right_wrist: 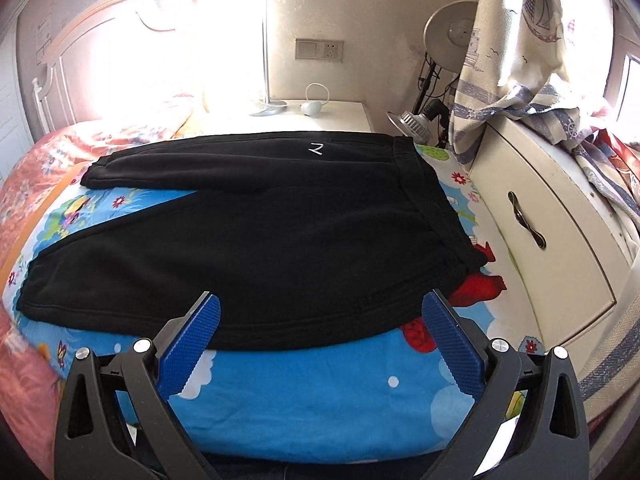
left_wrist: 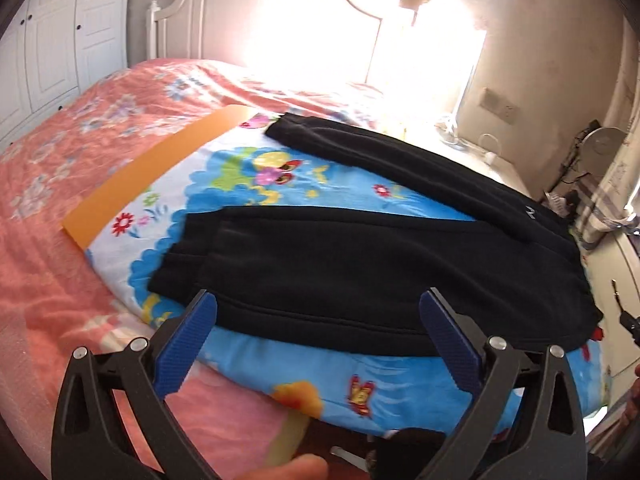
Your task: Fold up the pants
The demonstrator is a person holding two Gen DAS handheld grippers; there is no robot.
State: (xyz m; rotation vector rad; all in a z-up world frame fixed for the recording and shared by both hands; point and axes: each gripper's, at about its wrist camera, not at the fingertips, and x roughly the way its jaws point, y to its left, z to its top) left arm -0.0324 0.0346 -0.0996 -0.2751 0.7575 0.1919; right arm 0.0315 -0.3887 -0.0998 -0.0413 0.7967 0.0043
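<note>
- The pants (left_wrist: 360, 264) are black and lie flat on a blue cartoon sheet (left_wrist: 248, 184), which is spread over a bed (left_wrist: 52, 184) with a pink flowered cover.
- The two legs are spread apart in a V, with the cuffs toward the left and the waistband (right_wrist: 428, 200) toward the right, near a cream cabinet (right_wrist: 552, 232).
- In the right wrist view a small white mark (right_wrist: 316, 148) shows on the far leg.
- The left gripper (left_wrist: 318, 312) is over the near edge of the pants — its fingers (left_wrist: 188, 344) with blue pads stand wide apart and hold nothing.
- The near leg lies between these fingers in the left wrist view; whether the tips touch the cloth cannot be told.
- The right gripper (right_wrist: 320, 312) is also at the near edge, close to the hip part of the pants, and its fingers (right_wrist: 452, 344) are wide apart and empty as well.
- An orange strip (left_wrist: 152, 172) lies along the far left edge of the blue sheet, beside the cuffs.
- Behind the bed stand a white headboard (left_wrist: 208, 24) and a nightstand (right_wrist: 320, 116); strong light washes out this part.
- A patterned curtain (right_wrist: 516, 52) hangs over the cabinet — beside it a round lamp (right_wrist: 452, 36) is seen.
</note>
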